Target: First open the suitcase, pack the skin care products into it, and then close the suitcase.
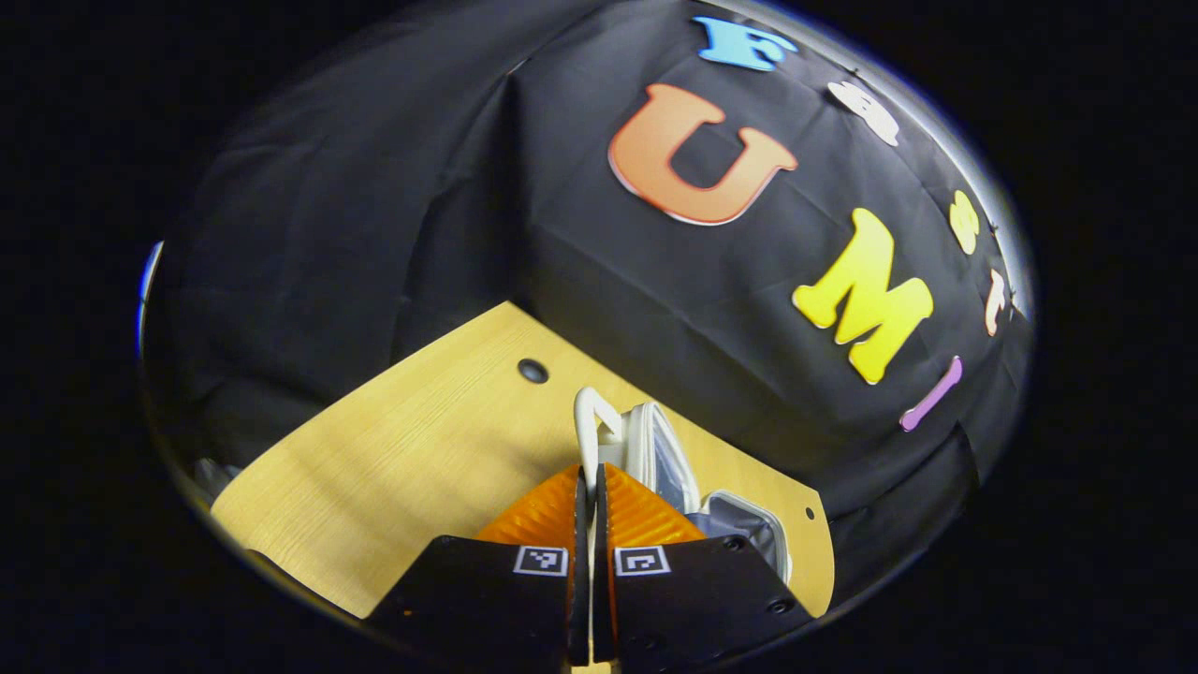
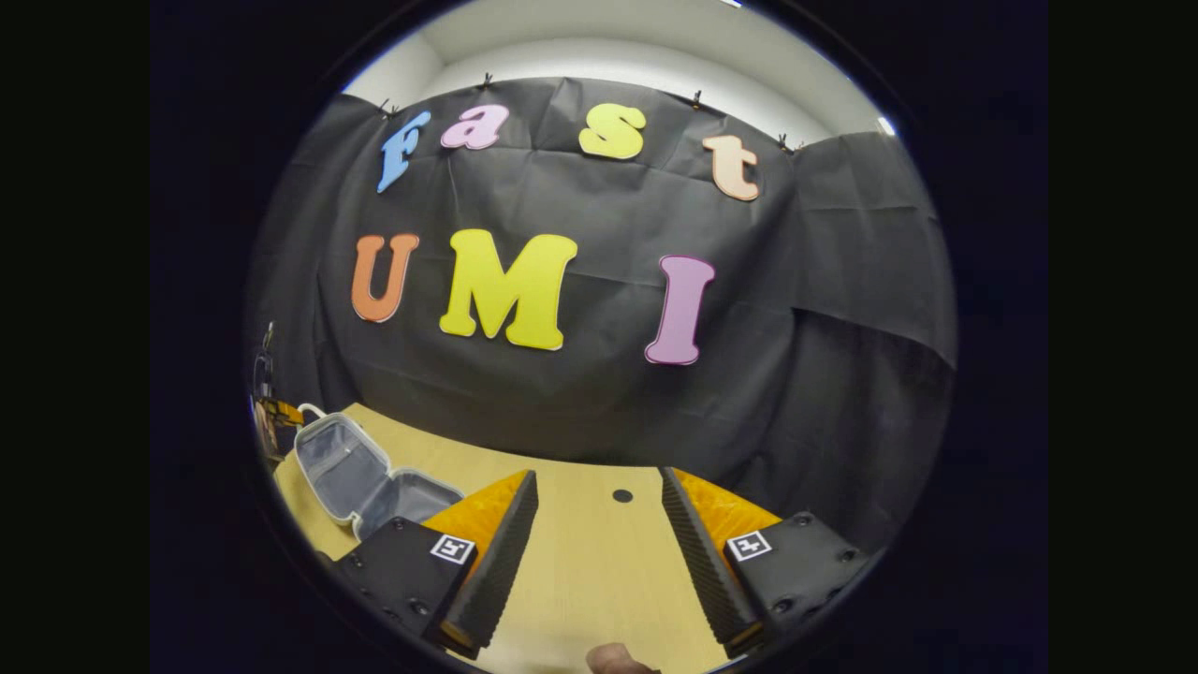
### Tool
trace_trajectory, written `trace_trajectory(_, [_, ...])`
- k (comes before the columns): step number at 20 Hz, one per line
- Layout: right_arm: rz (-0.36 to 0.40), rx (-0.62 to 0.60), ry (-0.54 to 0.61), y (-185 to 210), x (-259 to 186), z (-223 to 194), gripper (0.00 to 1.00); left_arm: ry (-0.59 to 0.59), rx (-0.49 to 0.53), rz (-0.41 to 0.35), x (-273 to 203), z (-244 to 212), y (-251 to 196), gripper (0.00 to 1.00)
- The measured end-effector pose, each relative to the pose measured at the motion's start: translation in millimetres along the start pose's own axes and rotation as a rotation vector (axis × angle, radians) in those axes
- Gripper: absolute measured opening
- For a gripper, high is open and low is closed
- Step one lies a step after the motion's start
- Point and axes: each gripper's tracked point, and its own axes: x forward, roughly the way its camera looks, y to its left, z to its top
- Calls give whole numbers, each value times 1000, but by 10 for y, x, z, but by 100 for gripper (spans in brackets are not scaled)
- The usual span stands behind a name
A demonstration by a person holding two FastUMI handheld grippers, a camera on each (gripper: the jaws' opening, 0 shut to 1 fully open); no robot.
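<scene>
Left gripper view: my left gripper (image 1: 590, 487) pinches the small white hard-shell suitcase's (image 1: 655, 459) lid handle.
Right gripper (image 2: 599, 534) hangs spread, well right of the open case.

My work surface is a light wooden table (image 2: 580, 562) with a visible grain and a rounded corner, set against the black cloth wall. A small dark round hole (image 2: 622, 495) sits in its top near the far edge. Directly on the table rests a small white suitcase (image 2: 360, 477), lying open near the left end as my right gripper view shows it, its lid tilted up and its grey lining exposed, a white handle on the lid's edge.
</scene>
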Motion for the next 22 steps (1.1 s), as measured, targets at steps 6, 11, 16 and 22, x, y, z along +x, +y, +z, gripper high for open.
trace_trajectory(6, [52,14,-27,-176,-63,14,78,-50,195,-117,-202,126,-1141,5])
trace_trajectory(11, [68,27,-41,-436,-122,-33,79,-11,444,-189,-256,-167,-2050,4])
trace_trajectory(16, [73,63,-31,-719,-141,-113,79,31,570,-250,-335,-668,-2717,5])
trace_trajectory(22, [56,93,-1,-1041,-106,-258,79,138,662,-270,-204,-1435,-3157,5])
